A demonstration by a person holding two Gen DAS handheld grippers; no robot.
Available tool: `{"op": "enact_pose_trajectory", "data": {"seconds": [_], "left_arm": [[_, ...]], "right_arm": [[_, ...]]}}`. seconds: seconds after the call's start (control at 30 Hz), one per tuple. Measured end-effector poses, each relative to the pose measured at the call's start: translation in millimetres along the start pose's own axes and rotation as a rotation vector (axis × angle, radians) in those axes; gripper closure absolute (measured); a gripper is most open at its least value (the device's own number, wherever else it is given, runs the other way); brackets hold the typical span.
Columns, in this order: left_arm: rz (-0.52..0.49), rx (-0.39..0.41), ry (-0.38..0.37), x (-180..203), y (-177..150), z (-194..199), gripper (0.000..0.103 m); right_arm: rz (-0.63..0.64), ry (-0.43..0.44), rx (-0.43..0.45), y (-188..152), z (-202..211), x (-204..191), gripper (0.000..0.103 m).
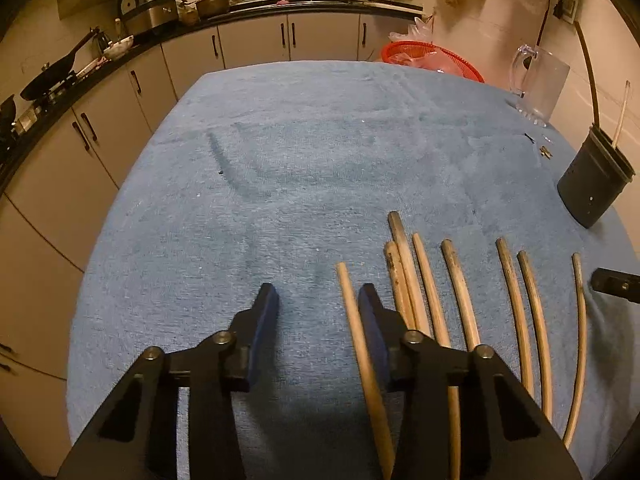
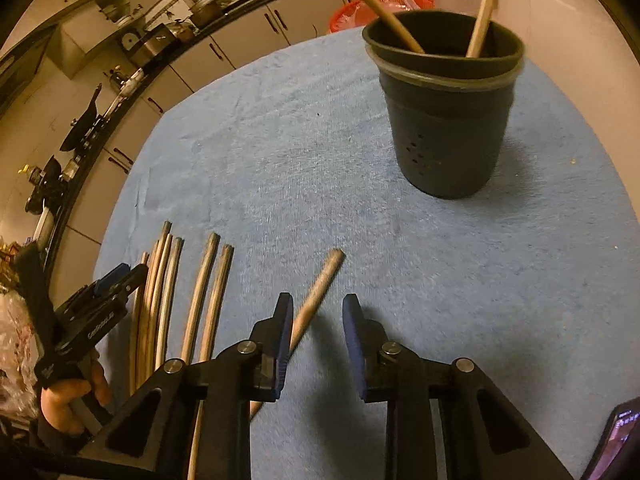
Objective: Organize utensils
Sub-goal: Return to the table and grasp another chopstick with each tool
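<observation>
Several wooden chopsticks [image 1: 460, 288] lie side by side on a blue towel [image 1: 280, 160]. My left gripper [image 1: 318, 304] is open low over the leftmost chopstick [image 1: 352, 312], which lies just inside its right finger with a wide gap to the left one. My right gripper [image 2: 318, 314] is open around a tilted chopstick [image 2: 320, 288] that runs beside its left finger [image 2: 284, 320]. A dark holder cup [image 2: 448, 120] stands upright beyond it with two chopsticks [image 2: 384, 12] leaning inside. In the right wrist view a hand [image 2: 68, 400] holds the left gripper [image 2: 116, 280] by the chopstick row [image 2: 160, 288].
A clear glass jug [image 1: 540, 80] and a red basket [image 1: 432, 60] sit at the far right of the table. Kitchen cabinets [image 1: 256, 44] and a worktop with pans run behind and to the left. A phone [image 2: 616, 440] lies at the near right edge.
</observation>
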State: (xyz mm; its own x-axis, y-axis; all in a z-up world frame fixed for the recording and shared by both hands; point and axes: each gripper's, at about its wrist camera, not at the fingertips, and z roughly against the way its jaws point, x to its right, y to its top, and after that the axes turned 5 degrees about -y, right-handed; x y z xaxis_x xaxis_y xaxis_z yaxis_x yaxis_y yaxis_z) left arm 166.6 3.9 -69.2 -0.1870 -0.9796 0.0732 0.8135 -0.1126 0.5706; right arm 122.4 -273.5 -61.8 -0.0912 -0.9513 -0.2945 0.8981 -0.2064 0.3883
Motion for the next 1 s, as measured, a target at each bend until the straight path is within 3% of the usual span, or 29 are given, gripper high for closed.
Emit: {"op": "enact_pose_trajectory", "data": {"seconds": [0.13,0.3,0.5,0.53,0.57,0.7,0.77,0.87,1.0], "left_arm": [[0.004,-0.008,-0.015,-6.1,1.9,0.4,0.076],[0.016,-0.03,-0.024,-8.8,7.1,-1.7,0.077],[0.0,-0.085,0.029,-0.5,18.3,-8.2,0.077],[-0.002,-0.094,0.031,0.6,20.8,-9.3,0.083],[-0.005,-0.098,0.036,0.7,22.5,-9.8,0.095],[0.009,-0.106,0.003,-2.9,24.9,-8.7,0.098],[0.05,-0.093,-0.055,-9.9,25.5,-5.1,0.098],[0.14,-0.027,-0.137,-24.8,28.2,13.2,0.098],[0.174,0.053,-0.175,-30.0,33.1,41.0,0.098]], "right_arm": [[-0.001,-0.047,-0.022,6.3,-11.3,-4.3,0.078],[0.046,-0.114,-0.02,9.0,-17.4,-14.0,0.08],[0.107,-0.187,-0.002,10.8,-20.4,-21.8,0.089],[0.114,-0.195,0.001,10.7,-20.4,-22.2,0.09],[0.119,-0.199,0.003,11.9,-20.4,-22.7,0.09],[0.112,-0.187,0.014,11.0,-18.5,-19.3,0.092],[0.098,-0.157,0.018,9.4,-15.3,-15.2,0.093],[0.09,-0.121,0.034,8.0,-7.5,-10.9,0.094],[0.089,-0.055,0.078,8.3,11.7,-10.9,0.095]]}}
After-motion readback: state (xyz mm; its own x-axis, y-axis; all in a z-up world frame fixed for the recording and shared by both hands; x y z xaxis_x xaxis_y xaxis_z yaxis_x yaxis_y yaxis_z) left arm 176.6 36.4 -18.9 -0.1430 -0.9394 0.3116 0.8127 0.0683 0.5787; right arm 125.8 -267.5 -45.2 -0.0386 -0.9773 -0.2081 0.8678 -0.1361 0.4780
